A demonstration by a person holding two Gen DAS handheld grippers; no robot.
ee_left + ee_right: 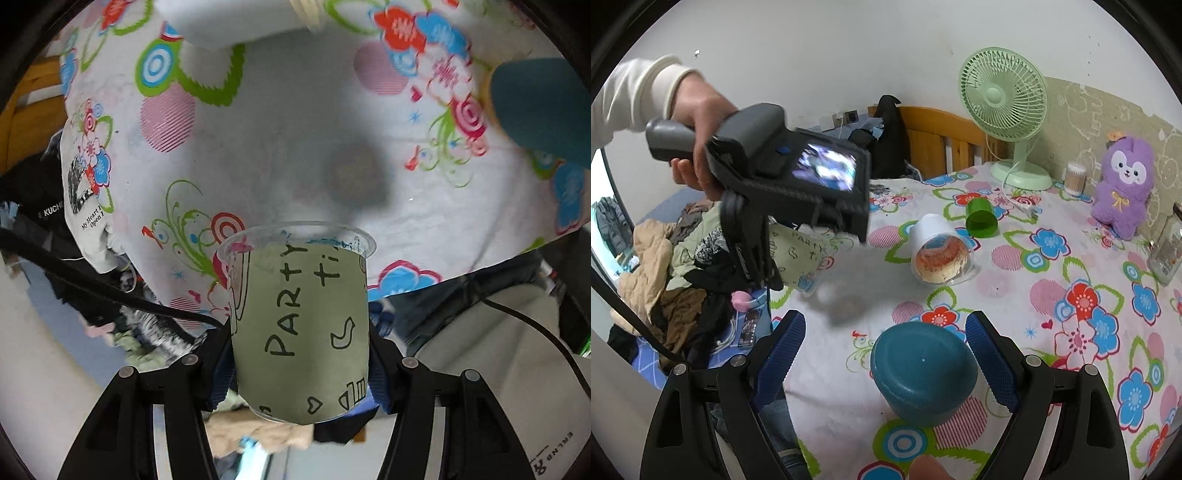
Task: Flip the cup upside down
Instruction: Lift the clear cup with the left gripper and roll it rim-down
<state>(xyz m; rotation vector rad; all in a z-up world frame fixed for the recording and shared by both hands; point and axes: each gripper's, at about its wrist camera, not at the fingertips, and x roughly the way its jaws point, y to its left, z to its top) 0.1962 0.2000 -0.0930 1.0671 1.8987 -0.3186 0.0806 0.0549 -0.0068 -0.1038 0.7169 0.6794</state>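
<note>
cups: 4 total — 1 clear printed "party" cup (301, 325), 1 teal cup (923, 373), 1 green cup (980, 218), 1 white cup (936, 249) w/ clear lid. grippers: 2. fan (1008, 107): 1. purple plush (1121, 184): 1. cotton-swab tub (1075, 178): 1. glass jar (1169, 247): 1.

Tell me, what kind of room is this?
Probably a bedroom: a wooden bed frame, a heap of clothes beside it, and a plush toy and fan on the flowery table.

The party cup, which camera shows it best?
Left wrist: the party cup fills the centre, lettering readable, clamped in the left tongs. The right wrist view shows it only small, blurred and partly hidden behind the left device.
</note>
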